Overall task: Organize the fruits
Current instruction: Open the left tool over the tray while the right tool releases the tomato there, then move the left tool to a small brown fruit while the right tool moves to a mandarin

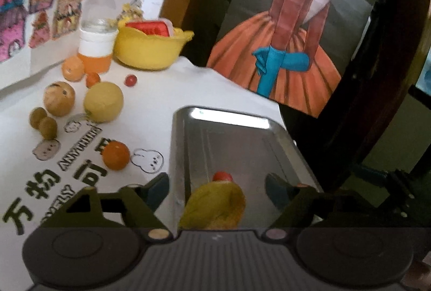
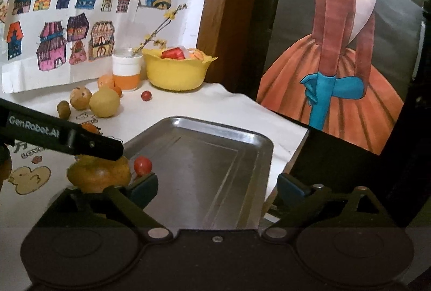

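Two fruits already lie in the metal tray [image 2: 215,156] at its near left corner: a yellow-orange mango [image 2: 99,174] and a small red tomato [image 2: 142,165] just beside it. The left claw [image 1: 216,187] hangs above the mango with its fingers spread wide and gripping nothing. The right claw [image 2: 218,187] is likewise wide open and empty over the tray's near edge.

Remaining fruit sits on the bench [image 1: 150,91] toward its far left: a yellow pear [image 1: 103,102], a brown round fruit [image 1: 59,98], two kiwis [image 1: 43,122], an orange [image 1: 116,156], a second tomato [image 1: 130,80], and more oranges beside the cup [image 1: 95,48].

Hazards:
- The tray tomato is round and free; a nudge from the left claw on withdrawal would likely roll it.
- The tray overhangs near the bench's right edge; a downward push on that side could tip it.
- Loose round fruit may roll if clipped.
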Demonstrator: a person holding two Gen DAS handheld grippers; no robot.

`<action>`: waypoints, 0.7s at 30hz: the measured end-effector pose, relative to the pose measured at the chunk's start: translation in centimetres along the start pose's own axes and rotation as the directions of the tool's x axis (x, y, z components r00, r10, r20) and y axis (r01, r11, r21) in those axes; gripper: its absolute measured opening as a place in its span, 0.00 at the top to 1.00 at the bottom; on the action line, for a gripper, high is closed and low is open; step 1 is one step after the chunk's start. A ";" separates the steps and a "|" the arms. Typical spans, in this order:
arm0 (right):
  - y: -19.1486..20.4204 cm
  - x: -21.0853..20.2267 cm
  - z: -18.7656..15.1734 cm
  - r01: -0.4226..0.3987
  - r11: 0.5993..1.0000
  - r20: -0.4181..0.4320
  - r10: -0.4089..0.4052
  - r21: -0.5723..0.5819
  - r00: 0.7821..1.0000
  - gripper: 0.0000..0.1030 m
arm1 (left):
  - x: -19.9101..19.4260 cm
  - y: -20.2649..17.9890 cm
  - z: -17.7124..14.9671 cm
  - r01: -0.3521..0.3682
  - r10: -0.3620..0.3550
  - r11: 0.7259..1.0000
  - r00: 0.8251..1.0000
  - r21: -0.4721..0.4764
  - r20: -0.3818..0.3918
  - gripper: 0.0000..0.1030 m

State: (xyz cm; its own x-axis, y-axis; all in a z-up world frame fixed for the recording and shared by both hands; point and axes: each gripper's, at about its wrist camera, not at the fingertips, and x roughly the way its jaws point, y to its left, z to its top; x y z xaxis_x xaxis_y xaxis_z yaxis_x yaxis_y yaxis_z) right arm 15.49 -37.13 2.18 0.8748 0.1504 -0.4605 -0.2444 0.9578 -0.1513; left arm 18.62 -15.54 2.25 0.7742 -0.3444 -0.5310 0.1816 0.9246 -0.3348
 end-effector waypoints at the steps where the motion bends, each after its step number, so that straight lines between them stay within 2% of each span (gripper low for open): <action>1: 0.0 -0.5 0.1 0.002 1.000 0.005 -0.002 0.003 1.000 0.05 | -0.5 0.1 0.1 -0.003 0.003 1.000 1.000 -0.001 0.010 0.14; 4: -0.1 -2.9 0.5 0.009 1.000 0.030 -0.010 0.023 0.999 0.01 | -2.1 0.3 0.1 -0.010 0.010 1.000 0.999 -0.009 0.033 0.04; 7: -0.1 -5.1 0.7 0.004 0.999 0.046 -0.006 0.042 0.999 0.01 | -4.1 0.6 -0.1 -0.019 0.019 1.000 0.998 -0.005 0.063 0.01; 14: 0.6 -11.5 0.9 -0.063 0.994 0.058 0.058 0.089 0.997 0.01 | -9.1 1.1 -1.1 -0.022 0.020 1.000 0.995 0.021 0.096 0.00; 21: 3.1 -18.3 1.4 -0.109 0.991 0.041 0.107 0.073 0.993 0.01 | -13.8 2.4 -3.2 -0.042 0.037 0.998 0.995 0.050 0.093 0.00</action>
State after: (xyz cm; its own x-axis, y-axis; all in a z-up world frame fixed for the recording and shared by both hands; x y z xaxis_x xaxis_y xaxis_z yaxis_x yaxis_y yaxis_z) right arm -0.70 -36.57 11.35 0.8604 0.2616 -0.4374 -0.3072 0.9510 -0.0355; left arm 6.46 -9.13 6.30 0.8335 -0.2935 -0.4682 0.1797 0.9452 -0.2727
